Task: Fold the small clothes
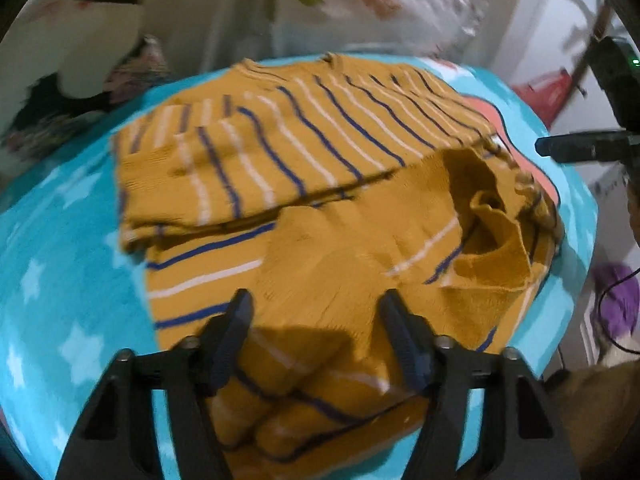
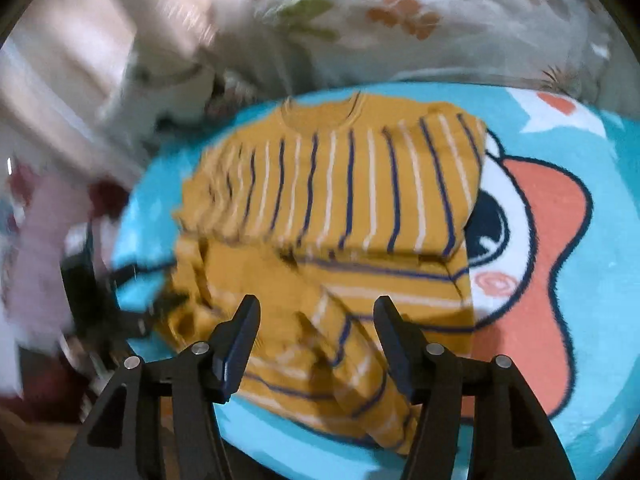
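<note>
A small mustard-yellow sweater with navy and white stripes [image 1: 304, 184] lies partly folded on a turquoise cartoon mat [image 1: 60, 280]. Its sleeves are laid across the body and its lower part is bunched near me. My left gripper [image 1: 316, 308] is open, just above the sweater's near hem, holding nothing. In the right wrist view the same sweater [image 2: 340, 200] lies with its collar at the far side. My right gripper [image 2: 316, 312] is open over the rumpled near hem. The right gripper's tip shows at the right edge of the left wrist view [image 1: 580, 148].
The mat [image 2: 580, 280] bears a pink starfish figure with a big eye [image 2: 492, 224]. A floral white duvet [image 2: 400, 20] is heaped behind the mat. A purple object [image 1: 616, 300] and a cable lie off the mat's right edge.
</note>
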Tool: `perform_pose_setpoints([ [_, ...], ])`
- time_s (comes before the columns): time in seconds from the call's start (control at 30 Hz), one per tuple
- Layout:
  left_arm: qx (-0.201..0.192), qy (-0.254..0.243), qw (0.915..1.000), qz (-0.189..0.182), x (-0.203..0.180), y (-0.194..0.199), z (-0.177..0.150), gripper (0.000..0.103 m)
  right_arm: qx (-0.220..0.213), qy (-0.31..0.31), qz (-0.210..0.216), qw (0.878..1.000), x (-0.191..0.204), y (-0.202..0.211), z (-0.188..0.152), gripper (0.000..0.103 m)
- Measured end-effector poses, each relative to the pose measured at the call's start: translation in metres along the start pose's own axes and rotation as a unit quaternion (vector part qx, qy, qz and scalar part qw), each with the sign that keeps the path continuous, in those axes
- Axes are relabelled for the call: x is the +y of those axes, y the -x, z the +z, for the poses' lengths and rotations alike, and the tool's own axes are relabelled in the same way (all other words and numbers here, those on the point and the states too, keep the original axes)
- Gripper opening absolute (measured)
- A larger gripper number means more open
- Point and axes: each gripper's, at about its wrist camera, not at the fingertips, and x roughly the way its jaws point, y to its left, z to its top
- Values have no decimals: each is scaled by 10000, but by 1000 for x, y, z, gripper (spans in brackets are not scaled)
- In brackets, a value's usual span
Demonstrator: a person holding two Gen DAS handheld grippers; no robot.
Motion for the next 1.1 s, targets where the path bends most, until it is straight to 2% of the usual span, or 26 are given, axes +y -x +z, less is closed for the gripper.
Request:
perform_pose_setpoints([
  [0.03,76,-66,9999,-17,-3,-3,2,36,60,287,-129,9995,6,-3,-4,65],
  [0.07,166,-129,9998,53,-6,-6,4,11,114,564,-240,9981,14,-9,-8,65],
  [0.1,213,-154,9996,109,-7,-7,4,6,175,889,-381,9952,26,-16,-9,65],
  [0.17,85,73,9999,67,-1,0,5,6,245,1460,-673,9867,48,-33,-9,65],
  [0.23,-125,675,9976,-103,20,15,5,5,286,2033,-896,9746,65,-50,-13,65],
  [0.3,-380,1353,9898,-243,47,33,3,5,253,2192,-974,9705,66,-61,-15,65],
  [0.33,-473,1611,9854,-281,60,40,1,5,308,2105,-902,9729,60,-68,-13,60],
  [0.37,-549,1812,9816,-254,70,46,-1,5,397,1962,-844,9761,54,-71,-11,52],
  [0.4,-580,1953,9788,-194,78,51,-2,5,461,1797,-821,9792,46,-75,-9,24],
  [0.43,-592,2021,9774,-172,81,53,-3,5,445,1555,-775,9838,35,-75,-6,12],
  [0.57,-673,2163,9739,-137,82,57,-1,5,22,631,-198,9978,7,-45,11,9],
  [0.7,-997,2417,9647,-307,89,71,15,5,-594,129,73,9981,-11,-2,42,9],
  [0.8,-1255,2600,9562,-487,105,79,51,5,-973,-55,172,9951,-19,21,71,8],
  [0.93,-1221,2462,9610,-305,120,67,102,5,-1195,-260,82,9925,-26,20,116,8],
  [1.1,-735,2360,9689,123,135,11,144,5,-871,-662,-306,9935,-51,-40,157,8],
])
